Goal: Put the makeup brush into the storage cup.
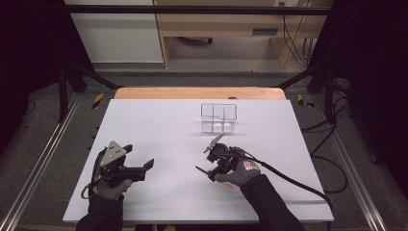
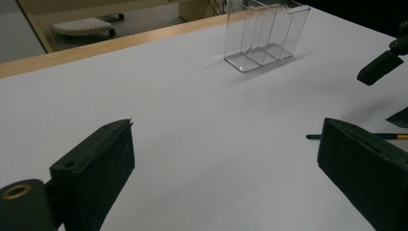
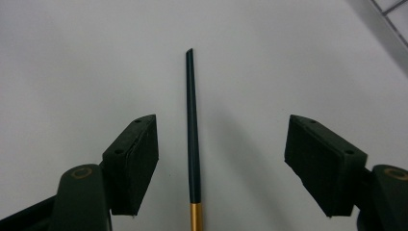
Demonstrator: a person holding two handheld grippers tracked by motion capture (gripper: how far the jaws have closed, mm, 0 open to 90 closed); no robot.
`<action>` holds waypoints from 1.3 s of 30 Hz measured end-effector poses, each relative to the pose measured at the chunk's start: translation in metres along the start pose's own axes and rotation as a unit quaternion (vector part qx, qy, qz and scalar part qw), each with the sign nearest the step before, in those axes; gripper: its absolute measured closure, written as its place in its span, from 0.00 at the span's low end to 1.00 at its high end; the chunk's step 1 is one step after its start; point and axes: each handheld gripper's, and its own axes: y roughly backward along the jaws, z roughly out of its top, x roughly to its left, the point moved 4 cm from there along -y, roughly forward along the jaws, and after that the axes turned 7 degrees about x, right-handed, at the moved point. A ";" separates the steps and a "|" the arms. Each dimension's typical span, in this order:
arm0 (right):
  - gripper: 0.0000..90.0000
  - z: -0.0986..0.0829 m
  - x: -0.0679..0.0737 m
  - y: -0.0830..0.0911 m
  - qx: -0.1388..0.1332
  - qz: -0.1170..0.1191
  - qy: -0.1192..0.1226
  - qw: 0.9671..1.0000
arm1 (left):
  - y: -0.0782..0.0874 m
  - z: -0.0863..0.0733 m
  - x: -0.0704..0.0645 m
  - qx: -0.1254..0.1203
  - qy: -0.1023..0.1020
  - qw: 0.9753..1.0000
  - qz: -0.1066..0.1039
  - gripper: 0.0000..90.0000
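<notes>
My right claw [image 3: 221, 163] hangs spread wide over the table, its jaws either side of a slim black stick with a gold band [image 3: 193, 134], probably a pencil or brush, lying flat and untouched. My left claw [image 2: 226, 178] waits open too, holding nothing. The clear divided holder [image 1: 219, 118] beyond stands empty, so everything remains undone.

One clear plastic divided organizer box [image 1: 219, 118], three compartments. One thin black stick with gold end [image 3: 193, 139]. One white table sheet [image 1: 159, 134]. Two black two-jaw grippers.
</notes>
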 end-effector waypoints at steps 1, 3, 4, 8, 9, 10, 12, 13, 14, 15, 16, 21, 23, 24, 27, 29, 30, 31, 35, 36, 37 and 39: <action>0.33 0.000 0.000 -0.001 0.005 0.001 0.001 1.000 | 0.000 0.000 0.000 0.001 -0.001 1.000 0.000 0.06; 0.34 0.000 0.000 -0.003 0.008 0.000 0.005 1.000 | 0.000 0.000 0.000 0.001 -0.001 1.000 0.000 0.06; 0.36 -0.001 0.001 -0.005 0.018 0.005 0.004 1.000 | 0.000 0.000 0.000 0.001 -0.001 1.000 -0.001 0.06; 0.39 -0.001 0.002 -0.010 0.029 0.007 0.011 0.999 | -0.001 0.000 -0.001 0.003 -0.002 1.000 -0.002 0.06; 0.40 -0.001 0.003 -0.011 0.031 0.008 0.011 0.999 | -0.001 0.000 -0.001 0.003 -0.002 1.000 -0.002 0.06; 0.42 -0.001 0.003 -0.013 0.034 0.009 0.013 0.999 | -0.001 0.000 -0.001 0.003 -0.003 1.000 -0.002 0.06; 0.43 -0.001 0.003 -0.014 0.038 0.010 0.013 0.999 | -0.001 -0.001 -0.001 0.003 -0.002 1.000 -0.002 0.06; 0.44 -0.001 0.003 -0.016 0.042 0.011 0.015 0.999 | -0.001 -0.001 -0.001 0.004 -0.003 1.000 -0.002 0.06; 0.45 -0.001 0.004 -0.017 0.045 0.012 0.014 0.999 | -0.001 -0.001 -0.001 0.004 -0.003 1.000 -0.001 0.06; 0.46 -0.001 0.003 -0.018 0.047 0.012 0.015 0.999 | -0.001 -0.001 -0.001 0.004 -0.003 1.000 -0.001 0.06; 0.46 -0.001 0.003 -0.018 0.047 0.012 0.015 0.999 | -0.001 -0.001 -0.001 0.004 -0.003 1.000 -0.001 0.06; 0.50 -0.001 0.004 -0.023 0.063 0.016 0.017 0.998 | -0.002 -0.001 -0.001 0.005 -0.003 1.000 -0.002 0.06; 0.50 -0.002 0.005 -0.024 0.066 0.018 0.018 0.997 | -0.002 -0.001 -0.001 0.005 -0.003 1.000 -0.002 0.06; 0.52 -0.002 0.006 -0.026 0.072 0.021 0.019 0.997 | -0.002 -0.001 -0.001 0.005 -0.003 1.000 -0.002 0.06; 0.57 -0.002 0.007 -0.028 0.082 0.024 0.022 0.996 | -0.002 -0.001 -0.001 0.005 -0.003 1.000 -0.002 0.06; 0.59 -0.002 0.007 -0.029 0.083 0.024 0.022 0.996 | -0.002 -0.001 -0.001 0.006 -0.003 1.000 -0.003 0.06; 0.62 -0.002 0.006 -0.031 0.087 0.024 0.024 0.996 | -0.002 -0.001 -0.001 0.006 -0.003 1.000 -0.003 0.06; 0.62 -0.002 0.006 -0.031 0.087 0.024 0.024 0.996 | -0.002 -0.001 -0.001 0.006 -0.003 1.000 -0.002 0.06; 0.67 -0.002 0.006 -0.032 0.092 0.028 0.023 0.995 | -0.002 -0.001 -0.001 0.006 -0.003 1.000 -0.003 0.06; 0.68 -0.002 0.006 -0.033 0.094 0.029 0.024 0.995 | -0.002 -0.001 -0.001 0.006 -0.004 1.000 -0.003 0.06; 0.69 -0.002 0.006 -0.033 0.096 0.029 0.026 0.995 | -0.002 -0.001 -0.001 0.006 -0.003 1.000 -0.003 0.06; 0.71 -0.003 0.006 -0.034 0.099 0.030 0.026 0.994 | -0.002 -0.001 -0.001 0.007 -0.003 1.000 -0.003 0.06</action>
